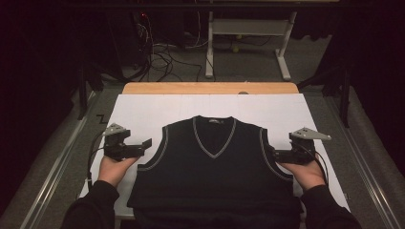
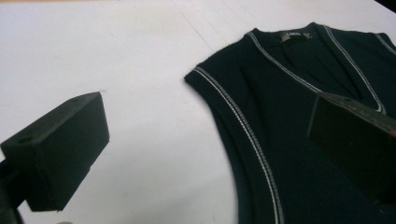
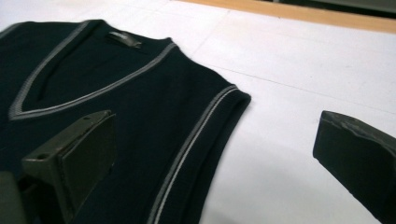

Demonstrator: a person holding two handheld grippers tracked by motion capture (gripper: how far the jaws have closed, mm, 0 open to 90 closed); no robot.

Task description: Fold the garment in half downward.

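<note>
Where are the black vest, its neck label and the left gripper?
black vest (image 1: 215,176): high view, middle of the chest.
neck label (image 2: 294,35): left gripper view, on the tag inside the collar.
left gripper (image 1: 145,143): high view, at its open fingers.

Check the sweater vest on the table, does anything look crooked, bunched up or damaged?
Nothing stands out. The black sweater vest lies flat and face up on the white table cover, neck away from the person; its hem hangs over the near edge. No tears visible.
</note>
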